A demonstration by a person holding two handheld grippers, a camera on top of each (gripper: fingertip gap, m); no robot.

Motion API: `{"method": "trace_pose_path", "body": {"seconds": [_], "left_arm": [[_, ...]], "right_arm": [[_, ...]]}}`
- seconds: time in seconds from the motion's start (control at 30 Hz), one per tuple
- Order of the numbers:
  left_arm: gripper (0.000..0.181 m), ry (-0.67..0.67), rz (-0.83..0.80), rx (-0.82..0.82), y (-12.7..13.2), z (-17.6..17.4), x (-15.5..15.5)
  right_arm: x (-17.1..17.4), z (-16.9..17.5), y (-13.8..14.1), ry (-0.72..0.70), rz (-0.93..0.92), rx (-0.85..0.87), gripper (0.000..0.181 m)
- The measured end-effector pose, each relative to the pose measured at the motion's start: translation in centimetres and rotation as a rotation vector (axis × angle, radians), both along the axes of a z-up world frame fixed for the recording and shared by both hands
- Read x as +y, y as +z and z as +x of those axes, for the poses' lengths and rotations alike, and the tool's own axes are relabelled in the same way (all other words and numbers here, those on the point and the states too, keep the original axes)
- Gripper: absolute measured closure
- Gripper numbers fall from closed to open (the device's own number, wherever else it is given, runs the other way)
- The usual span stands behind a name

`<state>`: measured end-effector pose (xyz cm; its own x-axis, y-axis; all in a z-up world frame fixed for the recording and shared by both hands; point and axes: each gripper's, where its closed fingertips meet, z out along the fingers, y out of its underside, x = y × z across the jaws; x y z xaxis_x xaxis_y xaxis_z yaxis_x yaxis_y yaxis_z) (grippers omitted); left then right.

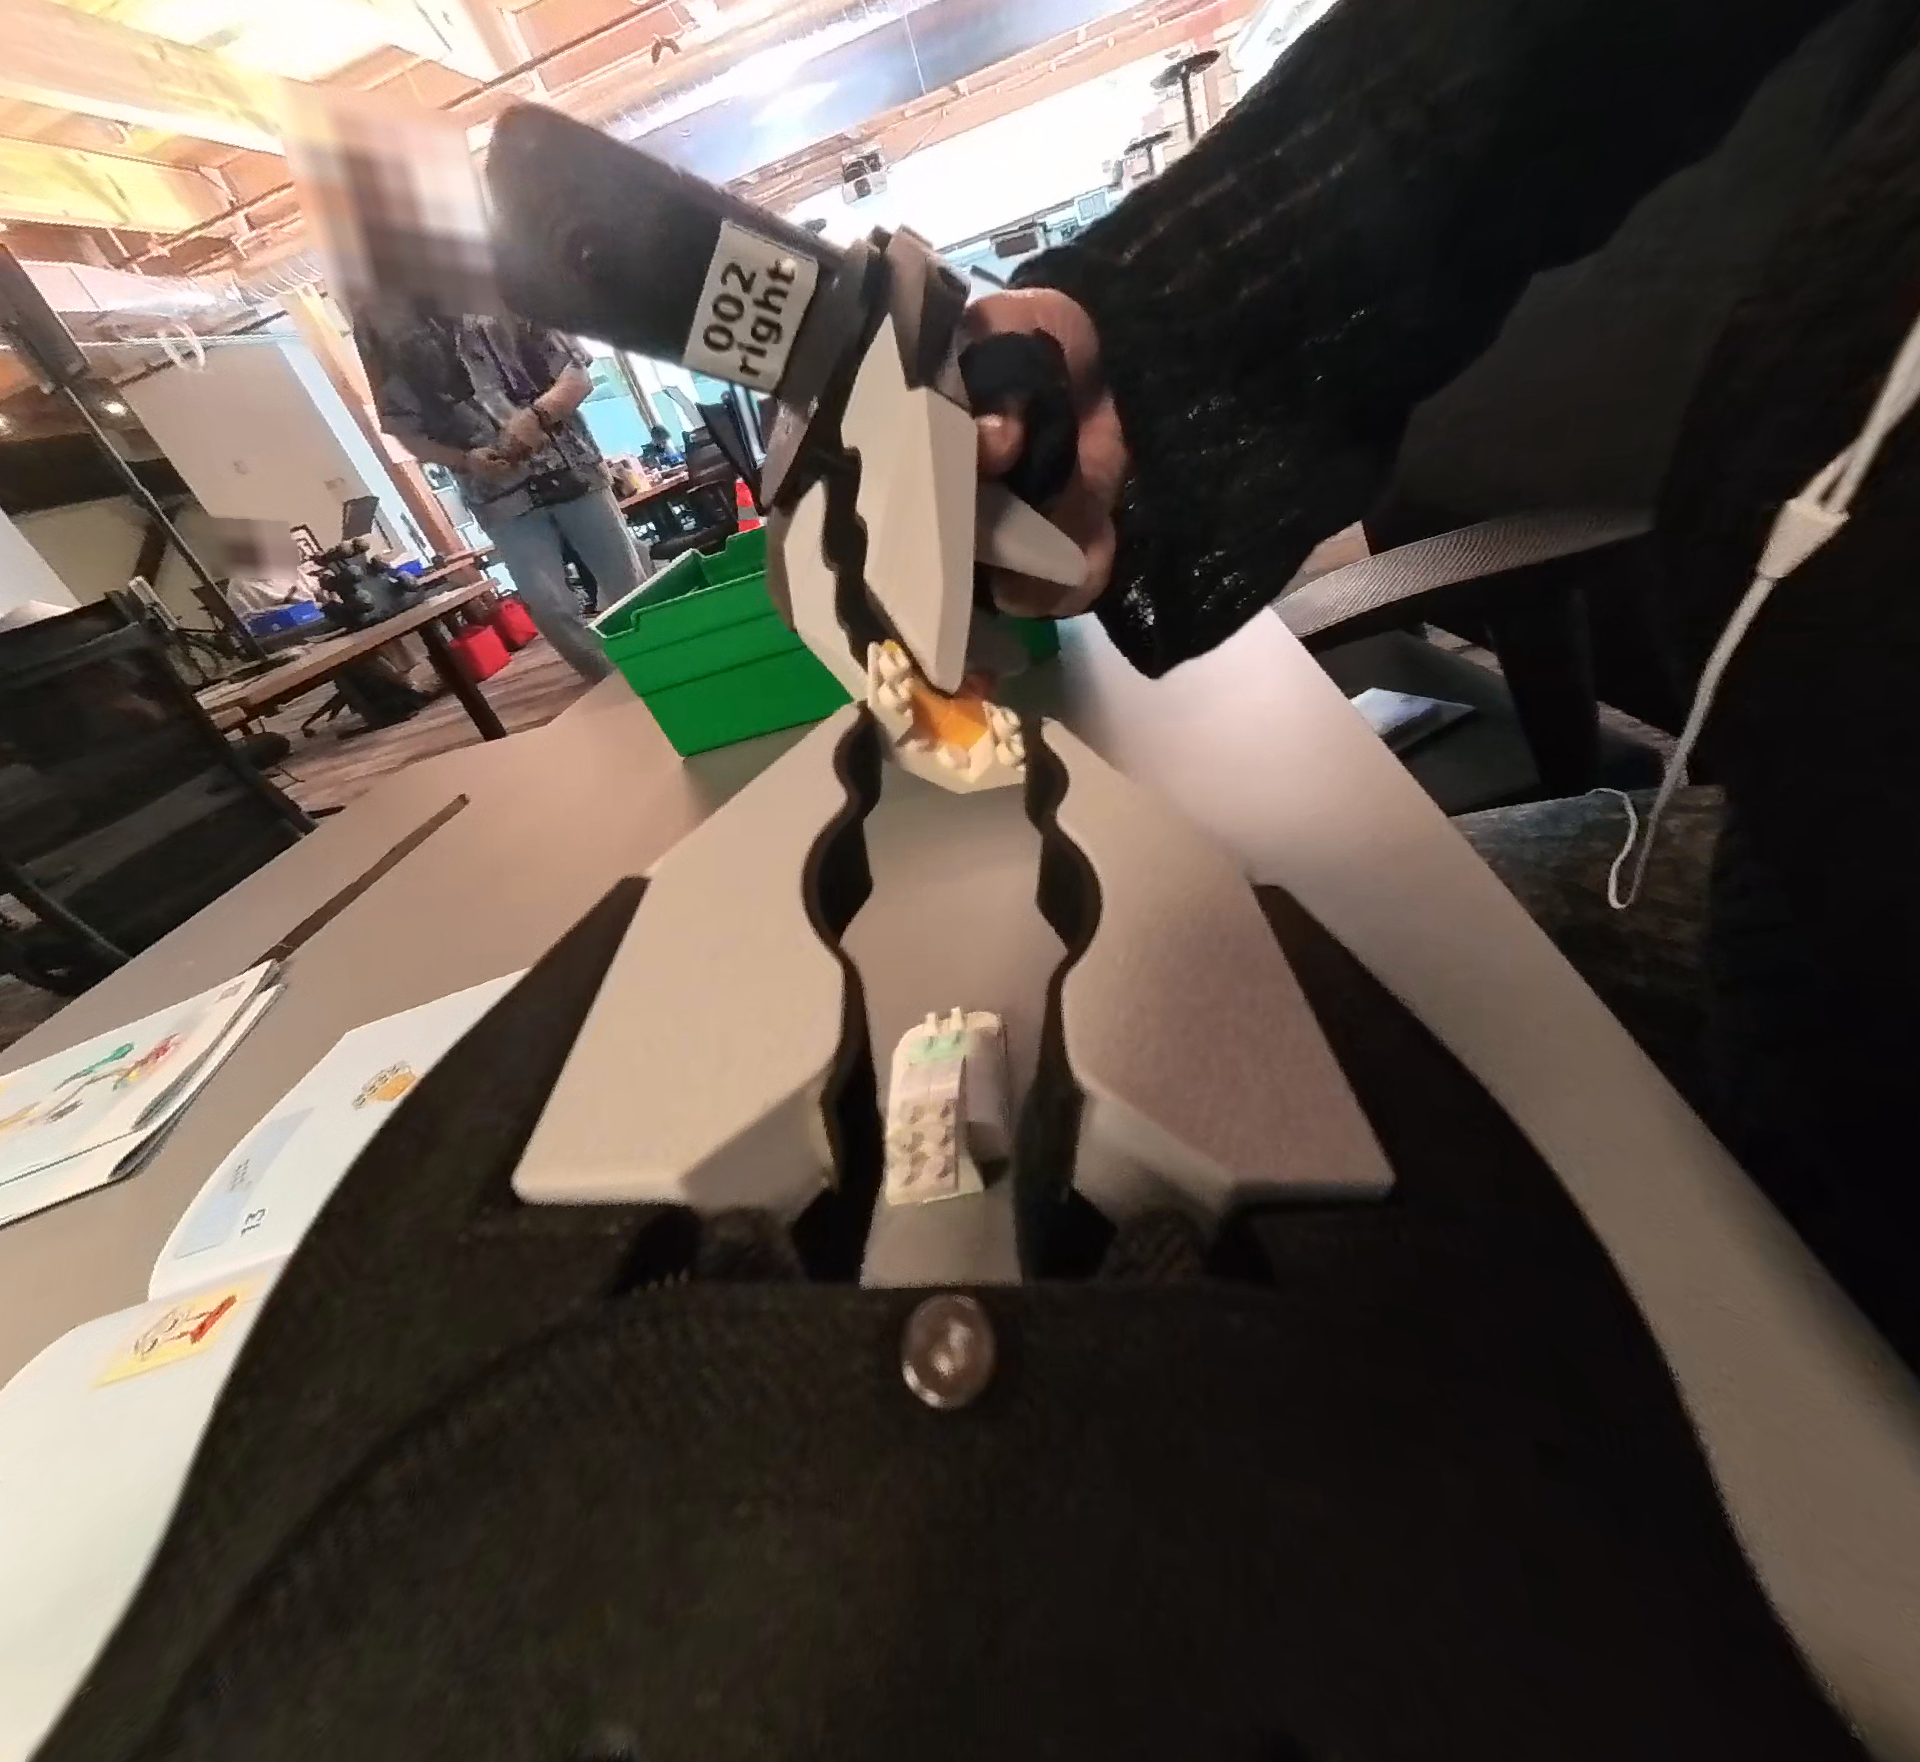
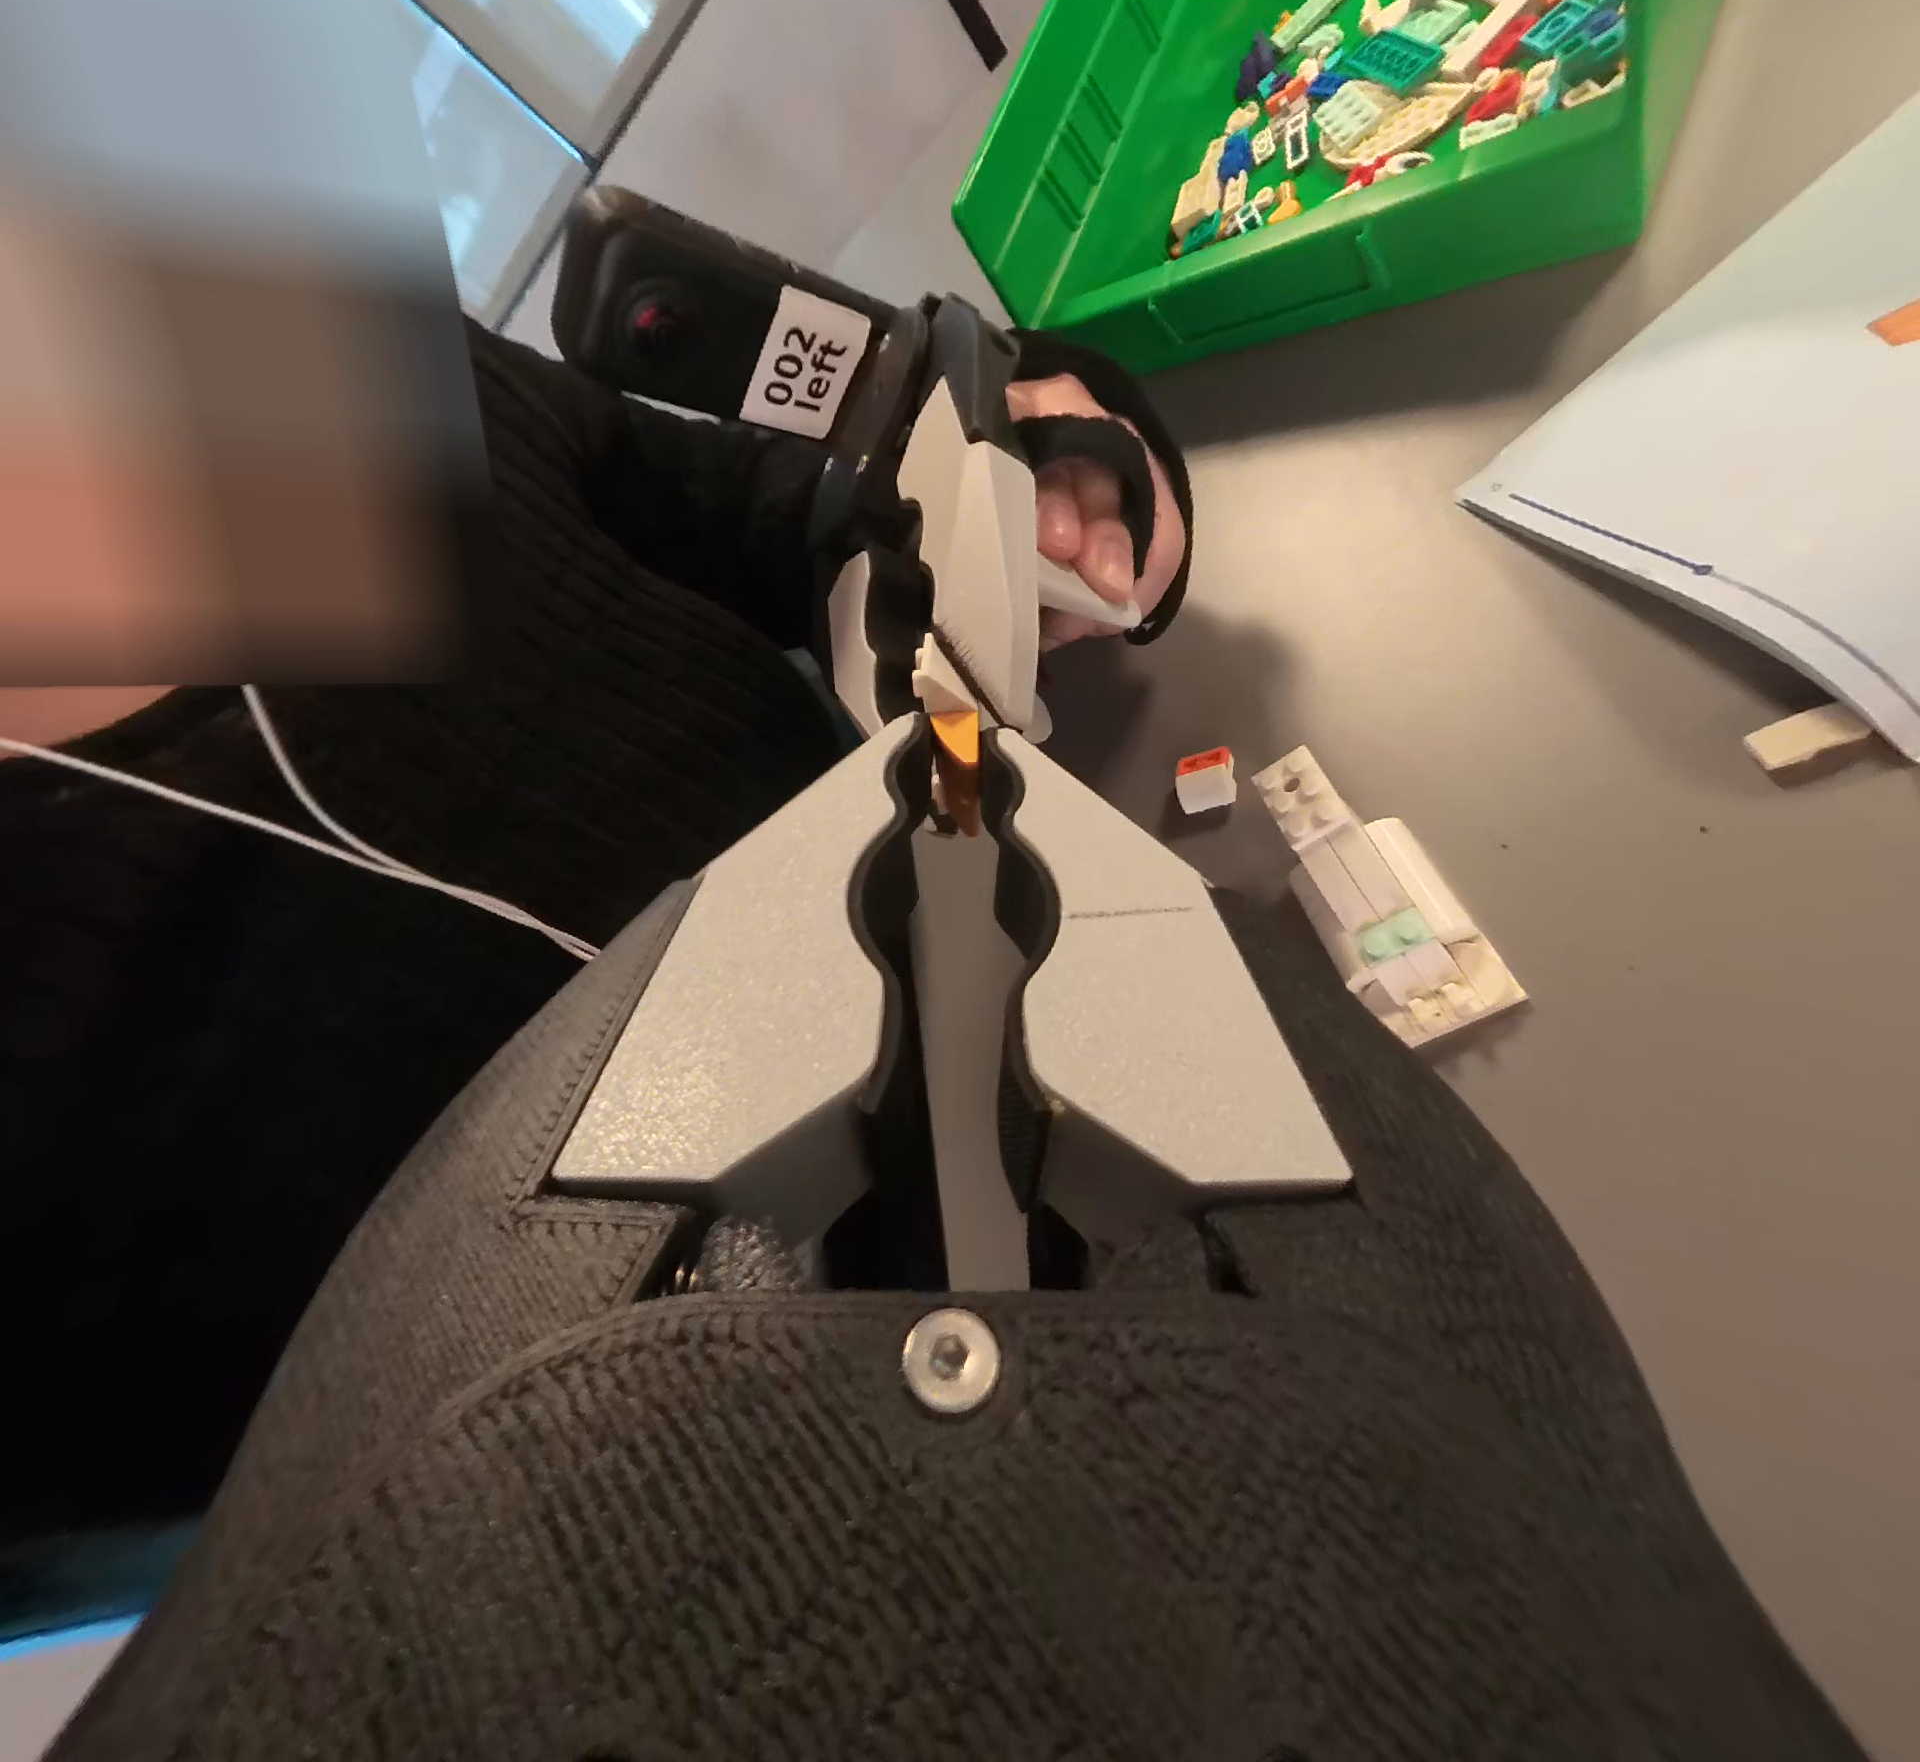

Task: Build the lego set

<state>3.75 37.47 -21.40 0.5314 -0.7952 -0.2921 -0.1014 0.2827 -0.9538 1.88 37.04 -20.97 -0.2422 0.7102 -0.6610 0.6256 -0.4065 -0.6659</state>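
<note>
Two sub-assemblies exist; most of the set is unbuilt.
Left gripper (image 1: 951, 756) clamps a small white assembly (image 1: 940, 725) at its fingertips, held in the air above the grey table (image 2: 1351, 569). Right gripper (image 2: 951, 777) is closed to a narrow gap on an orange piece (image 2: 961, 756), and presses it against the top of that white assembly; whether the studs are seated cannot be told. One longer white sub-assembly with a mint piece (image 2: 1392, 923) lies finished or parked on the table, beside a small red-and-white brick (image 2: 1205, 777). Many loose bricks fill the green bin (image 2: 1143, 154), so the build is judged early to middle stage. Open instruction booklet (image 1: 156, 1089) lies near the left gripper. Remaining: seat the orange piece, join the sub-assemblies, add the binned parts.
</note>
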Motion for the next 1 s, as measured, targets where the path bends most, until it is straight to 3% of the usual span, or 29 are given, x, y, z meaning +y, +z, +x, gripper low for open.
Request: {"method": "trace_pose_path", "body": {"seconds": [0.33,0.57,0.7,0.83,1.0], "left_arm": [[0.155,0.039,0.009,-0.017,0.3,-0.5,0.5],[0.156,0.087,-0.021,-0.077,0.8,-1.7,1.4],[0.156,0.078,-0.113,-0.178,1.2,-2.5,2.1],[0.155,-0.067,-0.223,-0.325,2.2,-2.8,1.4],[0.156,-0.253,-0.459,-0.548,2.8,-3.1,1.4]], "right_arm": [[0.5,-0.5,0.4,-0.046,-0.045,0.026,0.173],[1.0,-0.8,0.1,-0.091,-0.061,0.039,0.155],[2.1,-0.8,0.5,-0.123,0.045,0.098,0.145],[2.9,-0.6,1.0,-0.118,0.428,0.215,0.125],[3.4,-0.1,1.9,0.067,1.447,0.389,0.125]]}}
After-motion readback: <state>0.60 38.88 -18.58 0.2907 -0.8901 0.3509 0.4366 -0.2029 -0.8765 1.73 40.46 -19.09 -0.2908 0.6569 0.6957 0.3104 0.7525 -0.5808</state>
